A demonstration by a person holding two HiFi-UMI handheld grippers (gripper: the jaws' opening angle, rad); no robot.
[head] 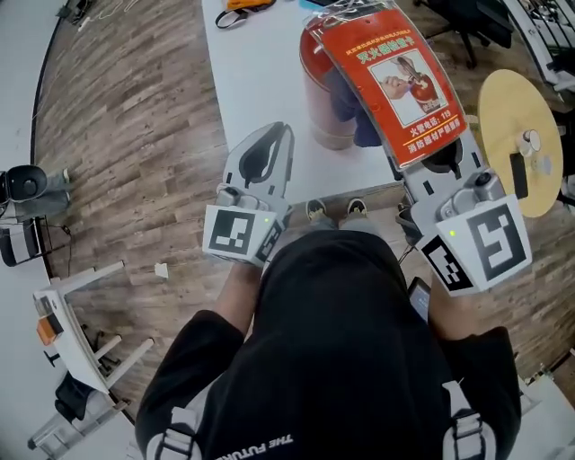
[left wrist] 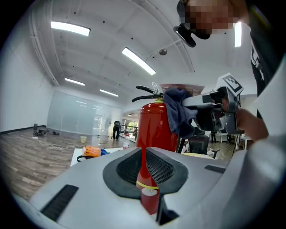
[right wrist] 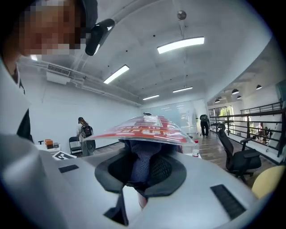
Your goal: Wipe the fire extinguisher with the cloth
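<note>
A red fire extinguisher (head: 325,94) stands on the white table (head: 260,63), and a laminated red placard (head: 395,76) hangs from its top. A dark blue cloth (head: 358,117) lies against the extinguisher's right side, under the placard. My right gripper (head: 424,167) is shut on that cloth, its tips partly hidden by the placard. In the right gripper view the cloth (right wrist: 142,163) fills the space between the jaws. My left gripper (head: 268,139) is shut and holds nothing, over the table's near edge left of the extinguisher (left wrist: 154,127). The left gripper view also shows the cloth (left wrist: 178,114).
A round yellow stool top (head: 521,135) stands right of the table. An orange item (head: 247,4) lies at the table's far end. A white rack (head: 81,332) sits on the wooden floor at left. Office chairs (right wrist: 237,156) stand beyond.
</note>
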